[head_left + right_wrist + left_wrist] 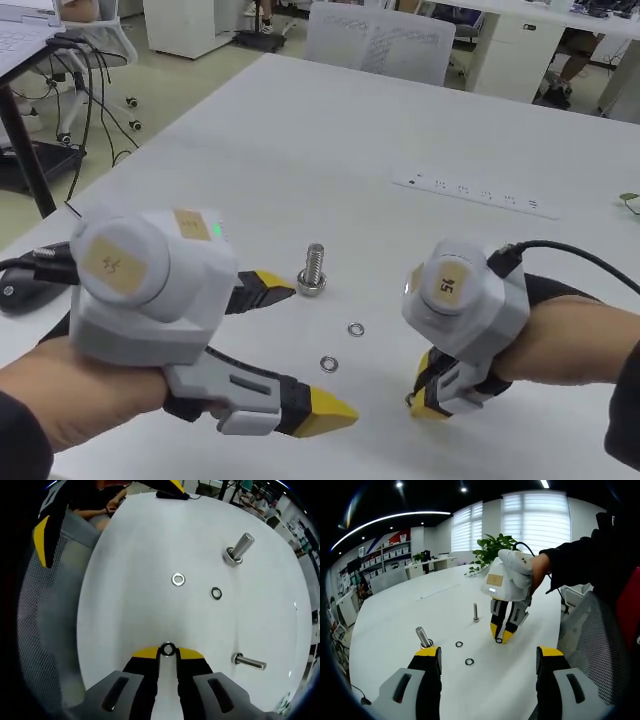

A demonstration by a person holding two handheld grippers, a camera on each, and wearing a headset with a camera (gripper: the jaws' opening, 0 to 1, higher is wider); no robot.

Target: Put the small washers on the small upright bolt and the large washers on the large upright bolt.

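The right gripper (167,655) has its jaws drawn narrow on a washer (168,645), pinched on edge at the very tips, low over the white table (130,540); whether it touches the surface I cannot tell. That hold is the first weak point. Only the rim is caught, so a small twist or an easing of the squeeze could let the ring pivot, drop and roll. Its size is hard to judge from here, so it could also end up on the wrong post. The small bolt (250,663) stands near, off to one side of the jaws, and the large bolt (240,546) stands farther out. Two loose washers (178,579) and (215,593) lie flat between the gripper and the large bolt. Both bolts appear to stand free on their heads, so a washer brought down off-centre or tilted would likely catch on the thread and tip the bolt over. The left gripper (489,655) hangs wide open, holding nothing. One of its yellow tips sits just beside the large bolt, where a careless drift could knock it down.
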